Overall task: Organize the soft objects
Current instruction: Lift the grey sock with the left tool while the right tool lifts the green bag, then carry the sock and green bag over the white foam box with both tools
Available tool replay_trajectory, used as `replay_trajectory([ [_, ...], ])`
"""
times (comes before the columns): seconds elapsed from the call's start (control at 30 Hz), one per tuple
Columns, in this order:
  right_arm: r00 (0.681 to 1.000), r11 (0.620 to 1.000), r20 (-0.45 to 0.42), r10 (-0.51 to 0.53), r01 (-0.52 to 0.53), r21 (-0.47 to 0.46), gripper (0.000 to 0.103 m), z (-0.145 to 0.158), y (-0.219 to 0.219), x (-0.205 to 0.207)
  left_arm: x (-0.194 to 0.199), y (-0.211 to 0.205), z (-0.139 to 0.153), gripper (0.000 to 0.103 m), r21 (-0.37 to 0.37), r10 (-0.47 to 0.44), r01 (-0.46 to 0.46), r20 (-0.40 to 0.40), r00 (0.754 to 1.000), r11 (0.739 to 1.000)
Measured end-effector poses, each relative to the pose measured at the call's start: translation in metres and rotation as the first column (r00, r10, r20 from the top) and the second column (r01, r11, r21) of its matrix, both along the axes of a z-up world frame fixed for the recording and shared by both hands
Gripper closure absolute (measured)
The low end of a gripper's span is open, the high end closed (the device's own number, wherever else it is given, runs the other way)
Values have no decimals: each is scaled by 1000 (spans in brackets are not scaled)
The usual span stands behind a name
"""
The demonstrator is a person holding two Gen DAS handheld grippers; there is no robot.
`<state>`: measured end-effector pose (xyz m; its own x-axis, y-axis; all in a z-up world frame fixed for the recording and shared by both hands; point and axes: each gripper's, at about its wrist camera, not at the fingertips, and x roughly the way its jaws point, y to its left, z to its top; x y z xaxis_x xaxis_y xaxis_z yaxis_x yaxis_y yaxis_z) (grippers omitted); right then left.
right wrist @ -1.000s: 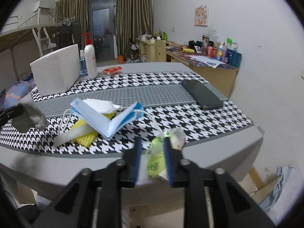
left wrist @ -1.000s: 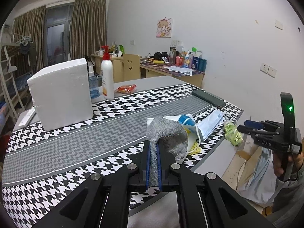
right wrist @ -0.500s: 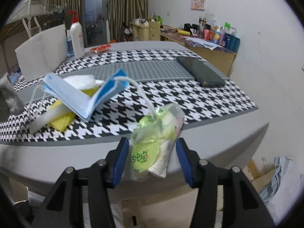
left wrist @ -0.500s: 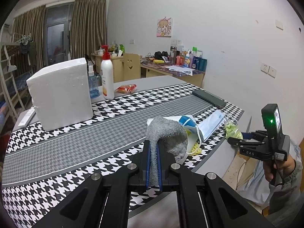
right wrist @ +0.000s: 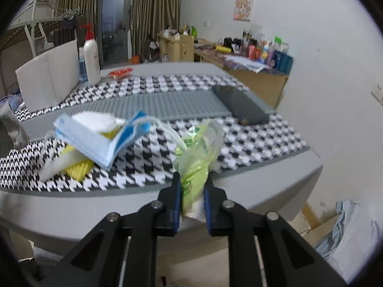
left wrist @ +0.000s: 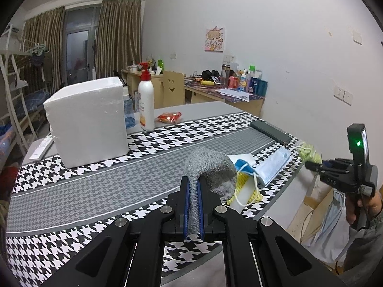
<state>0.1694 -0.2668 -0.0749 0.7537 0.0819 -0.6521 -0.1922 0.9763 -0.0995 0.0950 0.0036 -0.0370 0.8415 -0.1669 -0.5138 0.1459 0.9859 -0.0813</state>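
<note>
My left gripper [left wrist: 194, 186] is shut on a grey knitted cloth [left wrist: 210, 167] and holds it above the near edge of the houndstooth runner [left wrist: 95, 184]. My right gripper [right wrist: 191, 181] is shut on a green plastic packet [right wrist: 196, 153] above the table's front edge; it also shows in the left wrist view [left wrist: 311, 165] at the right. A pile lies on the runner between them: a blue face mask [right wrist: 91, 141], a white pad [right wrist: 95, 119] and a yellow sponge [right wrist: 76, 165].
A white foam box [left wrist: 88, 122] stands at the back left with a white pump bottle [left wrist: 146, 105] and a red snack packet [left wrist: 168, 117] beside it. A dark phone [right wrist: 241, 107] lies on the runner's right end. The table's rounded edge [right wrist: 263, 184] is near.
My right gripper closed on the green packet and lifted it from the table edge toward the mask pile. My left gripper held still with the grey cloth.
</note>
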Motion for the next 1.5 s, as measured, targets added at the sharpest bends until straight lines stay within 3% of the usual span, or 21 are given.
replay_trajectory([
  [0.27,992,996,126,9,1,-84,83,35,22,-2,-6,12,14,97,-6,27,-27,30,999,1000],
  [0.93,968,984,206,143,-161,73,83,80,62,5,-5,40,49,97,-2,113,-113,84,990,994],
  [1.5,931,940,268,249,-299,165,83,103,100,11,10,54,74,97,23,172,-176,128,977,984],
])
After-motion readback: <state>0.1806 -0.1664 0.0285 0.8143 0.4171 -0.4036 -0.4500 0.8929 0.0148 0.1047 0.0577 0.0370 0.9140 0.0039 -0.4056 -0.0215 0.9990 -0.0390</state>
